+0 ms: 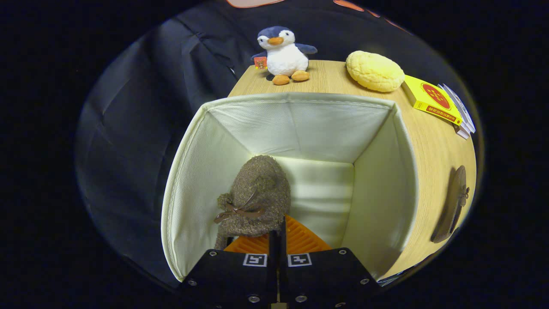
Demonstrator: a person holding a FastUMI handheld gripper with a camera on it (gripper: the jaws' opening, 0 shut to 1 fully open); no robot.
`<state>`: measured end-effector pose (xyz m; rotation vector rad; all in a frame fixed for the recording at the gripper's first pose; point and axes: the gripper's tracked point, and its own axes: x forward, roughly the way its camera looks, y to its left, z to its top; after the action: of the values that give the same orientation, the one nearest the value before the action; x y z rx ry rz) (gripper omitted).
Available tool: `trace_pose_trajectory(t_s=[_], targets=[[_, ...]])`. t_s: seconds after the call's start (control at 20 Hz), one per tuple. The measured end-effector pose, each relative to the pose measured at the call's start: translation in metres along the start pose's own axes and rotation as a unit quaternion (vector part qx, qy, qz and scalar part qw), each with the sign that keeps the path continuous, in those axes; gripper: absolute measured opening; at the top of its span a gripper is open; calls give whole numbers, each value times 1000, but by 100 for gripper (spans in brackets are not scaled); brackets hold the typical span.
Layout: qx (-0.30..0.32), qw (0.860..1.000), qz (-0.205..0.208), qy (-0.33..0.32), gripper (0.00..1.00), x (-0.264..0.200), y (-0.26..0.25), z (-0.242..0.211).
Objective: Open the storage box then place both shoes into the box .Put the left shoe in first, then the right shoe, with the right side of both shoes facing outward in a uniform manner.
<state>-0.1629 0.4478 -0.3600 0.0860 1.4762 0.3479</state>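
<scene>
Gripper (278,240) fingers pinched nearly together on the rim of a brown fuzzy shoe (256,198) with a bow, held inside the open cream fabric storage box (188,171). Second shoe (452,206) on the wooden table (433,150), right of box. Plush penguin (284,53) beyond.

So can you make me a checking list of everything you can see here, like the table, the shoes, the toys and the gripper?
Surface: wooden table, bare beside the box.
Job's things: storage box open; brown fuzzy shoe inside, by its left wall, bow on top. Second shoe lies on the table to the box's right.
Clutter: penguin plush, yellow bun-shaped toy and yellow booklet stack, all beyond the box.
Gripper: gripper over the box, fingers close together at the shoe's heel end; whether they pinch it cannot be told.
Cables: nothing seen.
Surroundings: black cloth wall.
</scene>
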Motion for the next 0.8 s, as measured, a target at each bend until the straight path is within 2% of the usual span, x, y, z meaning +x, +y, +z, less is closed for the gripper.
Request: trace_pose_trajectory(t_s=[0.2, 0.4, 0.45, 0.55, 0.7, 0.8], targets=[[9, 1000, 3, 25, 7, 11, 6, -6], [1, 998, 24, 59, 20, 9, 12, -22], [-4, 998, 31, 58, 26, 5, 12, -23], [-11, 997, 49, 49, 27, -8, 10, -21], [1, 994, 108, 25, 39, -44, 12, -13], [16, 988, 154, 0, 50, -76, 10, -3]])
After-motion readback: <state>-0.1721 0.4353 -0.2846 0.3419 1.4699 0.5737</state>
